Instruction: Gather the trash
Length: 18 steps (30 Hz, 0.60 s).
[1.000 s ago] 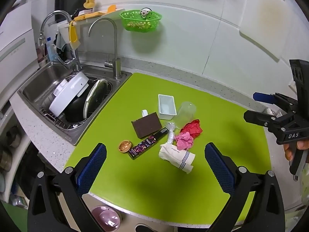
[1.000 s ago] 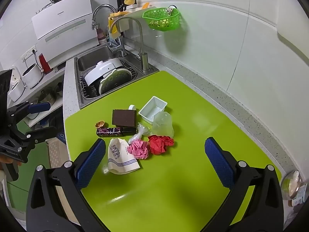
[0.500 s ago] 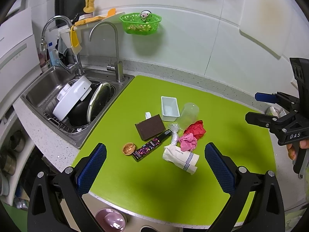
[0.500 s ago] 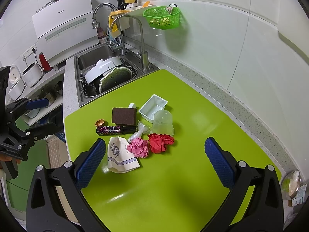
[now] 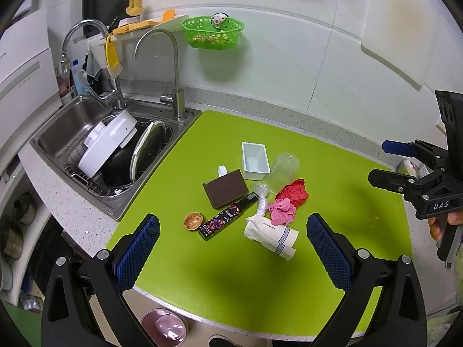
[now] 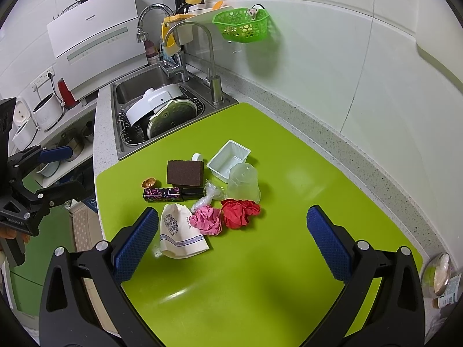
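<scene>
A cluster of trash lies mid-mat on the green mat point(image 5: 332, 156): a red crumpled paper point(image 5: 293, 192), a pink crumpled paper point(image 5: 282, 210), a cream paper bag point(image 5: 272, 235), a dark patterned box point(image 5: 225, 217), a brown sponge point(image 5: 225, 188), a white tray point(image 5: 254, 160), a clear cup point(image 5: 282, 169), a plastic wrap point(image 5: 260, 199) and a nutshell point(image 5: 193, 221). My left gripper point(image 5: 233, 257) is open and empty, above the near edge. My right gripper point(image 6: 231, 244) is open and empty, hovering near the bag point(image 6: 181, 231), pink paper point(image 6: 207, 221) and red paper point(image 6: 240, 211).
A steel sink point(image 5: 72, 133) with a white pot and lids lies left of the mat, with a tap point(image 5: 176, 98) at its corner. A green basket point(image 5: 214, 33) hangs on the wall. A pink bin point(image 5: 163, 328) stands below the counter edge.
Both views have shifted slightly; the trash cluster sits a bit farther right and lower in the left wrist view. Both grippers stay open and nothing on the mat has moved.
</scene>
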Tool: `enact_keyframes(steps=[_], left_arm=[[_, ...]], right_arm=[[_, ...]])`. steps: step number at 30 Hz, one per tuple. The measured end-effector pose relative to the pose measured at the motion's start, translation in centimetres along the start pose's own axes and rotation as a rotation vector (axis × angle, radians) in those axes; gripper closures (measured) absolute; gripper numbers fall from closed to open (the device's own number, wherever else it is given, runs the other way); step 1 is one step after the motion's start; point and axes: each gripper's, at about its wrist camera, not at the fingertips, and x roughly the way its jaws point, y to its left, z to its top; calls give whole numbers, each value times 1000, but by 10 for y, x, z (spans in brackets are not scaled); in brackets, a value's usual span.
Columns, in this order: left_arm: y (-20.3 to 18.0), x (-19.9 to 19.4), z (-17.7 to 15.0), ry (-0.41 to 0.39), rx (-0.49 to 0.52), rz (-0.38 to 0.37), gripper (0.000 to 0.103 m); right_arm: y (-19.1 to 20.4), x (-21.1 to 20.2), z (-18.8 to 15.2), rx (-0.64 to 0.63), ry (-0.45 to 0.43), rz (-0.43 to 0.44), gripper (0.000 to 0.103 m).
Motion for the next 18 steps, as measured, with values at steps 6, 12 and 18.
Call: enact_keyframes(steps=[6, 12, 18], left_arm=[[1, 1, -1, 1, 0, -1, 6], [0, 2, -1, 1, 2, -3, 6], [-1, 4, 0, 6, 4, -7, 6]], right_arm=[[1, 1, -1, -3, 1, 0, 3], [2, 1, -1, -3, 3, -1, 3], [1, 2, -1, -3, 2, -1, 3]])
